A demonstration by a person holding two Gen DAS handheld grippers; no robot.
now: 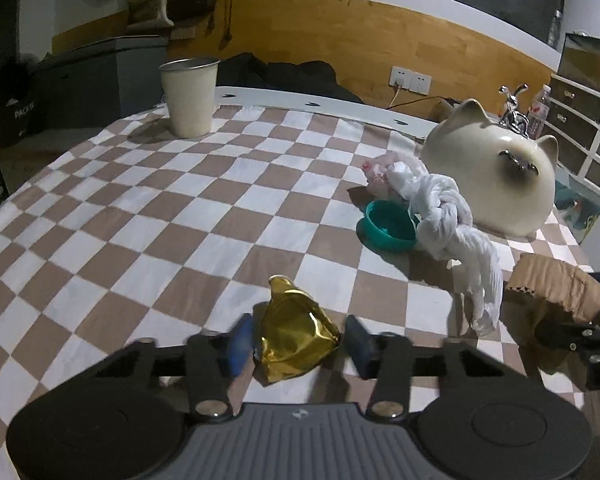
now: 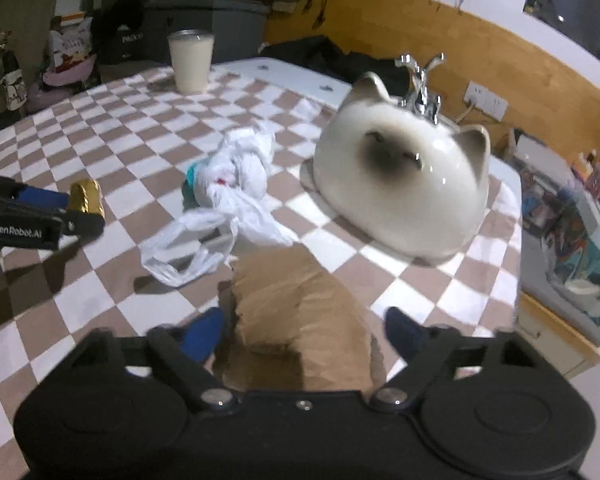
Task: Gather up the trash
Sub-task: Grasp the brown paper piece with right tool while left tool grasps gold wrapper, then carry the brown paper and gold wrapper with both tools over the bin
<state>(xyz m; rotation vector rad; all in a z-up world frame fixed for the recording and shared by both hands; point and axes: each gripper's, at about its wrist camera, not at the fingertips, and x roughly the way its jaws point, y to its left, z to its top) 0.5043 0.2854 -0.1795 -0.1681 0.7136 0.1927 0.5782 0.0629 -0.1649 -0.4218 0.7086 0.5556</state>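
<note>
A crumpled gold foil wrapper [image 1: 292, 340] lies on the checkered tablecloth [image 1: 140, 208] between the blue pads of my left gripper [image 1: 298, 322]. The left pad sits against it and a thin gap shows at the right pad. A torn piece of brown cardboard [image 2: 300, 308] lies between the fingers of my right gripper [image 2: 304, 316], with space on both sides. A knotted white plastic bag [image 1: 448, 216] rests beyond them, partly over a teal bowl [image 1: 388, 228]. Some pink crumpled trash [image 1: 376, 172] lies behind the bag.
A cat-shaped ceramic basin [image 2: 400, 184] with a chrome tap [image 2: 420, 84] stands at the right of the table. A tall cream cup [image 1: 190, 96] stands at the far edge. The table drops off to the right towards shelves and boxes.
</note>
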